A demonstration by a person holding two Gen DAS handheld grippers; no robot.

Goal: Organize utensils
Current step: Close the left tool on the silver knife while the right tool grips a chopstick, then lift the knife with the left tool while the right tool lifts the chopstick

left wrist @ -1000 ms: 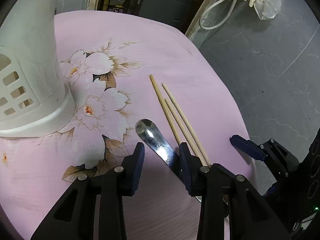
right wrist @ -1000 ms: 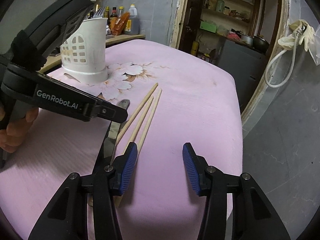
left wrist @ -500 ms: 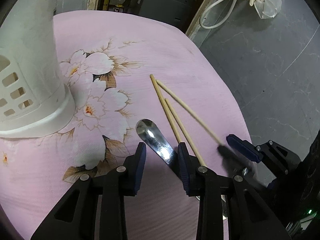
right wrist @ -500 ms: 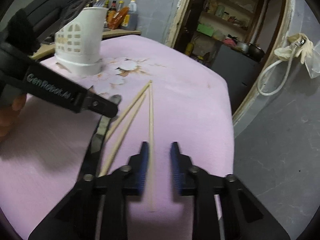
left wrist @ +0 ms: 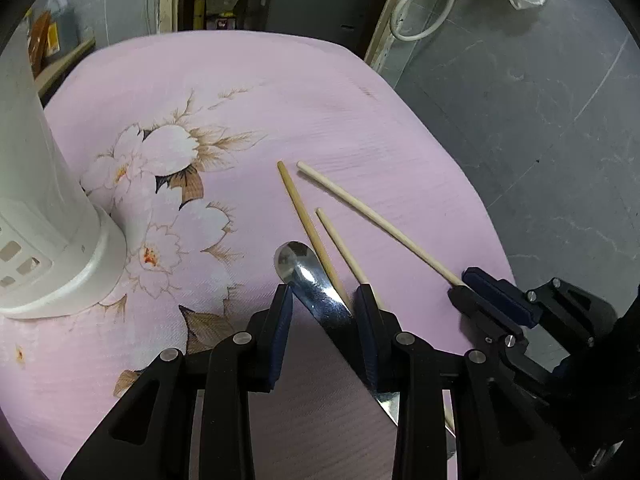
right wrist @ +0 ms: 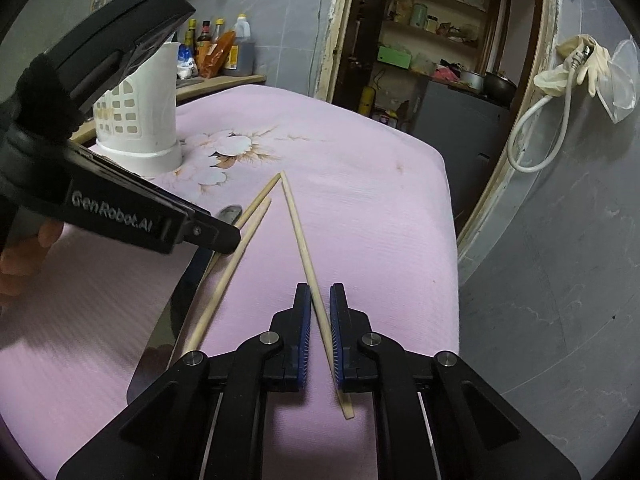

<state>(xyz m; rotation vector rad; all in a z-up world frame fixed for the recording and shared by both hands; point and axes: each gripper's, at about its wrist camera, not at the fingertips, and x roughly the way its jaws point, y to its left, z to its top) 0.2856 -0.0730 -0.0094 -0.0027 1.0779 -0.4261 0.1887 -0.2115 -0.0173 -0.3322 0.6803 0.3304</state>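
Since a sec ago the right gripper [right wrist: 320, 322] has clamped one chopstick [right wrist: 298, 232] w/ tip splayed on the cloth [right wrist: 372, 200], left gripper [left wrist: 324, 320] open astride the spoon [left wrist: 308, 280]; off-centre pinch may let it pivot & slip.

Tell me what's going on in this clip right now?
A person is sorting utensils on a pink floral cloth. The right gripper is shut on one chopstick, angled away from the other two chopsticks. The left gripper is open, straddling the metal spoon. The white utensil holder stands nearby.
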